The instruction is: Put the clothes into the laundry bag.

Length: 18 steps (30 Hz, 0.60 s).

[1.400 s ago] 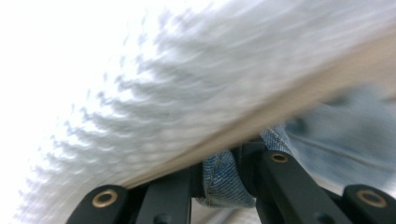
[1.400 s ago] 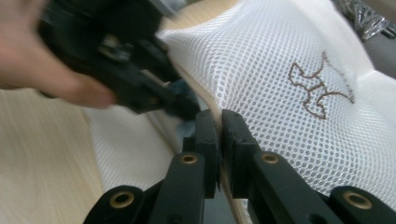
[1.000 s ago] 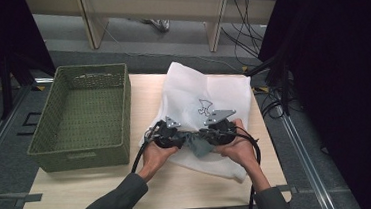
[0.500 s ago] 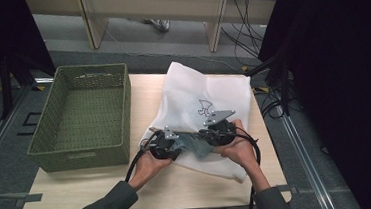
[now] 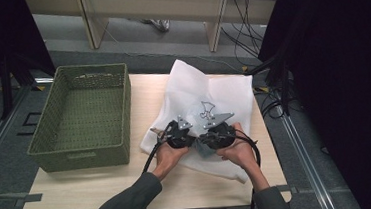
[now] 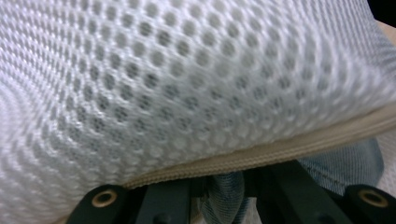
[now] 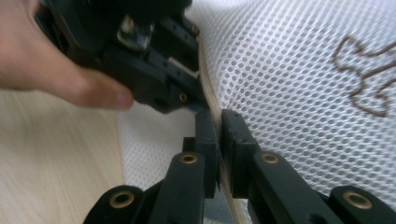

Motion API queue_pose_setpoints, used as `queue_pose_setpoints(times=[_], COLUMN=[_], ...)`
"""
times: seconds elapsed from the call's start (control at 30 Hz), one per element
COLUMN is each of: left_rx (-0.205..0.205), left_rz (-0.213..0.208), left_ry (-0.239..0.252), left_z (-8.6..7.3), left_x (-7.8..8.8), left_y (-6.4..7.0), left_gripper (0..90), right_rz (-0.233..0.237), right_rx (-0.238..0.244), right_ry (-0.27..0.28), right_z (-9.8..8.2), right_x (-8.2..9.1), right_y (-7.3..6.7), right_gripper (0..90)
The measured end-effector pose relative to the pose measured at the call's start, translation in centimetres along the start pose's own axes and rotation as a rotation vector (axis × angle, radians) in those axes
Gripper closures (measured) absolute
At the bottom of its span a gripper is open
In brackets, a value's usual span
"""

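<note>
A white mesh bag with a dark drawn figure lies on the wooden table. Both grippers meet at its near edge. My right gripper is shut on the bag's beige zip edge. My left gripper sits just left of the right one, almost touching it. Its jaws have just been closing, and blue-grey cloth is bunched between them under the zip edge. The mesh hides what lies beyond. The left gripper's tip shows in the right gripper view, against the zip.
A green woven basket stands on the left part of the table, a short gap from the bag. Bare table runs along the front edge. Cables hang past the far right corner.
My left hand has shifted a little to the right, closer to the right gripper. The right hand and the bag have stayed put.
</note>
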<state>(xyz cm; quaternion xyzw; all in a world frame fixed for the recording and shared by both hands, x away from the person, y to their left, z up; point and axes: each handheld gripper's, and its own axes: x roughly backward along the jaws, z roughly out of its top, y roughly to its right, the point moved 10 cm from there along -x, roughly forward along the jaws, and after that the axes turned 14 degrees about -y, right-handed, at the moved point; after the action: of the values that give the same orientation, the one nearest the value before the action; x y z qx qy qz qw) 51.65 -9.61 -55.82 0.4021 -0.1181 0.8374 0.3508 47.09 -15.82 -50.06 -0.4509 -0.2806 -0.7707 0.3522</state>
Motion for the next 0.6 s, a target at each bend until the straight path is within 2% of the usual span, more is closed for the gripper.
queue_pose_setpoints(times=[0.03, 0.07, 0.1, 0.13, 0.17, 0.23, 0.3, 0.33, 0.4, 0.47, 0.6], left_rx=[0.003, -0.010, -0.015, -0.011, -0.004, -0.007, -0.016, -0.017, -0.052, -0.071, -0.091], left_rz=[-0.014, -0.014, -0.033, -0.033, -0.054, -0.077, -0.086, -0.094, -0.088, -0.064, -0.045], left_ry=[0.000, -0.010, -0.027, -0.031, -0.034, -0.049, -0.069, -0.077, -0.111, -0.117, -0.129], left_z=[-0.1, -0.3, -0.6, -0.7, -0.8, -1.2, -1.8, -2.1, -2.9, -3.4, -4.2], left_x=[0.1, 0.2, 0.4, 0.6, 0.8, 1.4, 2.1, 2.5, 3.3, 4.1, 5.4], left_y=[0.0, 0.0, 0.1, 0.1, 0.2, 0.4, 0.5, 0.6, 0.4, 0.0, -0.4], left_gripper=[76.7, 75.5, 73.3, 69.8, 64.6, 53.4, 41.0, 37.1, 30.4, 27.3, 31.2], right_rz=[0.005, 0.004, 0.010, 0.004, -0.003, 0.016, 0.002, 0.015, 0.016, 0.013, 0.008], right_rx=[0.016, -0.009, 0.004, -0.002, -0.003, 0.000, 0.000, -0.007, 0.011, 0.012, 0.007], right_ry=[-0.001, -0.014, -0.023, -0.020, -0.019, -0.024, -0.008, -0.017, 0.007, 0.009, 0.008], right_z=[0.0, -0.2, -0.2, -0.1, -0.1, -0.1, 0.0, -0.1, 0.1, 0.1, 0.1], right_x=[-0.4, -0.6, -0.7, -0.9, -0.9, -0.6, -0.6, -0.5, -0.6, -0.5, -0.4], right_y=[0.0, -0.1, -0.1, -0.1, -0.1, -0.2, 0.0, 0.0, 0.0, 0.0, 0.2], right_gripper=[86.3, 86.3, 86.3, 86.3, 86.3, 86.2, 86.1, 86.1, 86.0, 85.9, 85.9])
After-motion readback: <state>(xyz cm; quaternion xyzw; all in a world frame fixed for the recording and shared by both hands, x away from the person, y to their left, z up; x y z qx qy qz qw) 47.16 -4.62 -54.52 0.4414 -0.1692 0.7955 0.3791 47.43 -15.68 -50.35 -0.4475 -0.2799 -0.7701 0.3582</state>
